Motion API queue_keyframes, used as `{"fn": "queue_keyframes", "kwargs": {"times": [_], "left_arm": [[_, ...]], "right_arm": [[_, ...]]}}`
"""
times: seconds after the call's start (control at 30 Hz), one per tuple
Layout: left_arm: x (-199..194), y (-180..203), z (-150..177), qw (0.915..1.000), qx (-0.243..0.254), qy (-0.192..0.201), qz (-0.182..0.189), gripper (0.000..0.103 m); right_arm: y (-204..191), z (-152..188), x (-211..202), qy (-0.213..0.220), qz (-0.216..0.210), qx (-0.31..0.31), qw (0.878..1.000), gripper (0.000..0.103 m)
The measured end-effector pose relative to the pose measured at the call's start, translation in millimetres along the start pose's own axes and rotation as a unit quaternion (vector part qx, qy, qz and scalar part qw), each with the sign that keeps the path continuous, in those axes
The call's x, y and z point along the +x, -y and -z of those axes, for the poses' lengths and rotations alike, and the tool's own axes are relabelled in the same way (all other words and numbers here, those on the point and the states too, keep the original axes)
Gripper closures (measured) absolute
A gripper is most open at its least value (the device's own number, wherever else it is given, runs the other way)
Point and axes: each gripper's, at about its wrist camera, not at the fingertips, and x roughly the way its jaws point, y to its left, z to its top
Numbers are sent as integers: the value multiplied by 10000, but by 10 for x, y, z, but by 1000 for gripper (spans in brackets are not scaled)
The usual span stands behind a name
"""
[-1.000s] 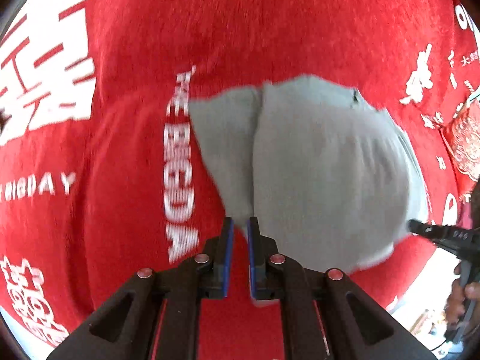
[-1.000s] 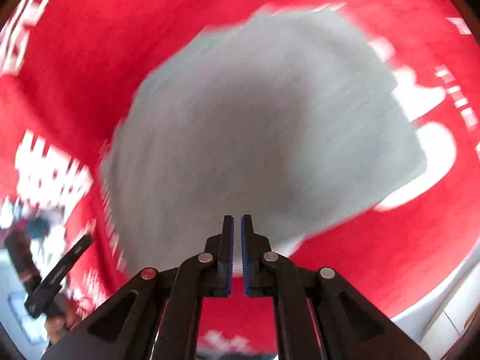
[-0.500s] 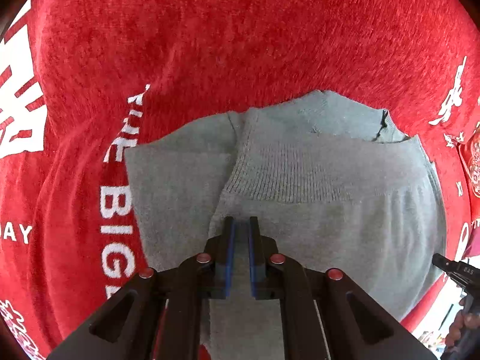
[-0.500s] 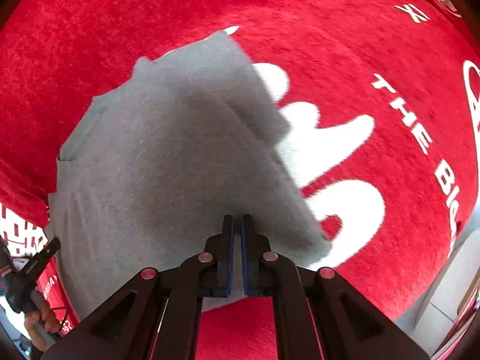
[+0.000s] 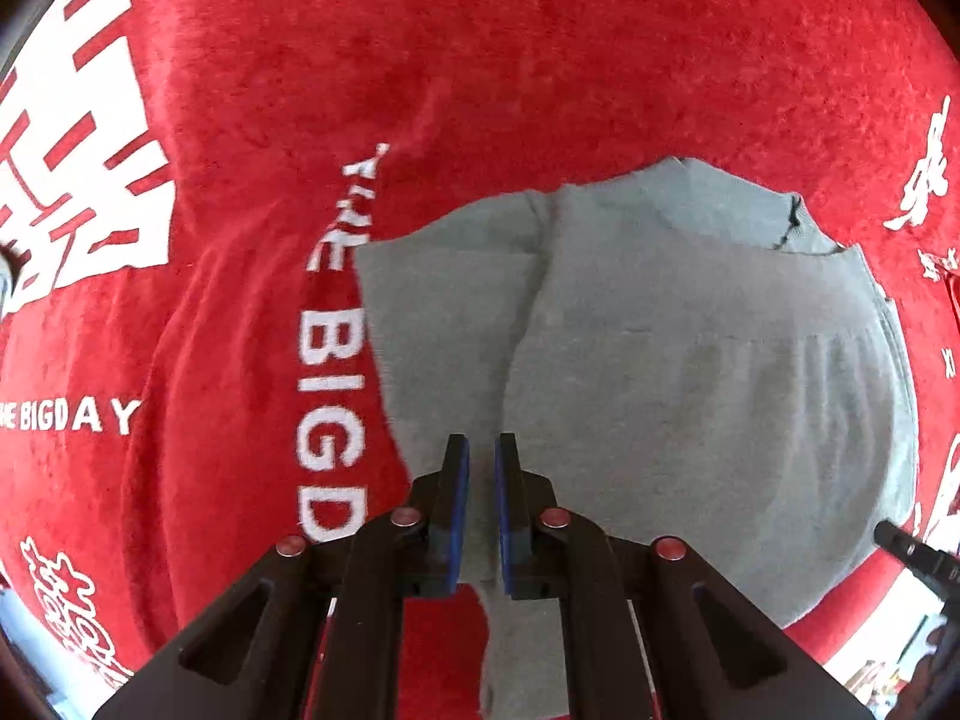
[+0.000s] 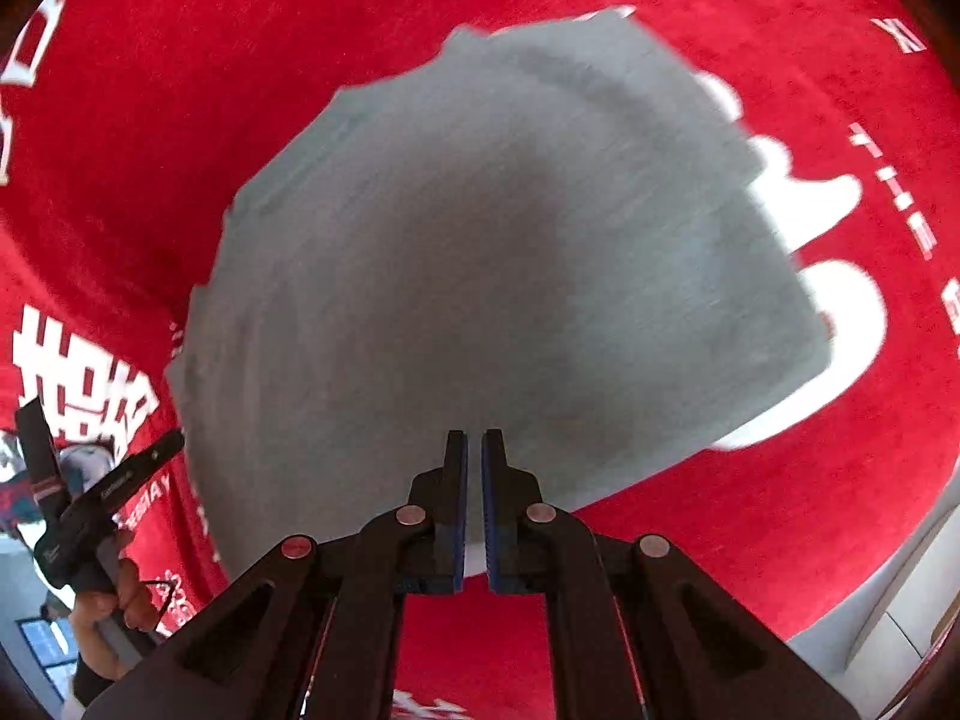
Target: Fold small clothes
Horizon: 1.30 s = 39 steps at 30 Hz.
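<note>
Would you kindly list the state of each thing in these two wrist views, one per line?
Left tongs: nearly shut, pinching the near edge of the grey garment.
Right tongs: nearly shut, gripping the garment's edge.
Grey garment: partly folded, one layer lapped over another, held by both tongs over the cloth.
Red printed cloth: spread out under the garment, slightly rumpled.

Light: bright, even, daylight-like | Shadow: soft dark patch on grey garment (image 6: 480, 276) ahead of right gripper (image 6: 474, 450) | Blur: right wrist view motion-smeared; left wrist view mostly sharp, garment ribbing slightly soft | Distortion: strong fisheye bowing, black corner vignette | Glare: white print on red cloth (image 5: 420, 60) near clipping
</note>
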Motion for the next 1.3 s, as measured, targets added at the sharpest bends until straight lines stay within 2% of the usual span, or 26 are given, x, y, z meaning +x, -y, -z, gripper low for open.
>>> {"fn": "queue_keyframes", "kwargs": {"times": [0.07,0.1,0.13,0.2,0.33,0.4,0.43,0.47,0.5,0.67,0.83,1.17,1.23,1.3], "left_arm": [[-39,-62,21,10000,-53,39,-50,90],[-59,-94,29,9999,-104,55,-75,53],[-90,-139,36,9997,-205,79,-108,0],[-176,-165,48,9987,-322,368,-167,1],[-198,-223,59,9986,-349,342,-191,1],[-206,-266,64,9985,-391,311,-227,1],[-165,-214,31,9984,-421,293,-249,1],[-150,-218,24,9983,-442,269,-265,1],[-135,-212,14,9982,-455,244,-289,1],[-70,-204,16,9968,-385,99,-689,1],[-32,-271,30,9966,-475,-6,-679,1],[29,-302,63,9982,-255,-114,-537,1],[39,-317,66,9983,-251,-133,-514,1],[51,-336,65,9984,-269,-165,-473,1]], "right_arm": [[-121,43,74,-86,-40,-100,9999,98],[-133,89,66,-109,-66,-133,9998,98],[-181,118,89,-150,-106,-184,9997,98],[-259,192,108,-208,-152,-278,9993,98],[-396,303,169,-330,-264,-365,9984,97],[-446,353,204,-423,-333,-365,9979,89],[-472,370,230,-454,-358,-364,9977,68],[-486,394,237,-483,-394,-363,9974,43],[-494,418,234,-499,-476,-349,9970,37],[-550,518,298,-642,-832,-250,9941,37],[-554,594,346,-737,-1055,-111,9916,35],[-561,642,396,-721,-1645,219,9835,30],[-551,650,412,-720,-1789,343,9806,24],[-545,660,427,-733,-1970,423,9767,22]]}}
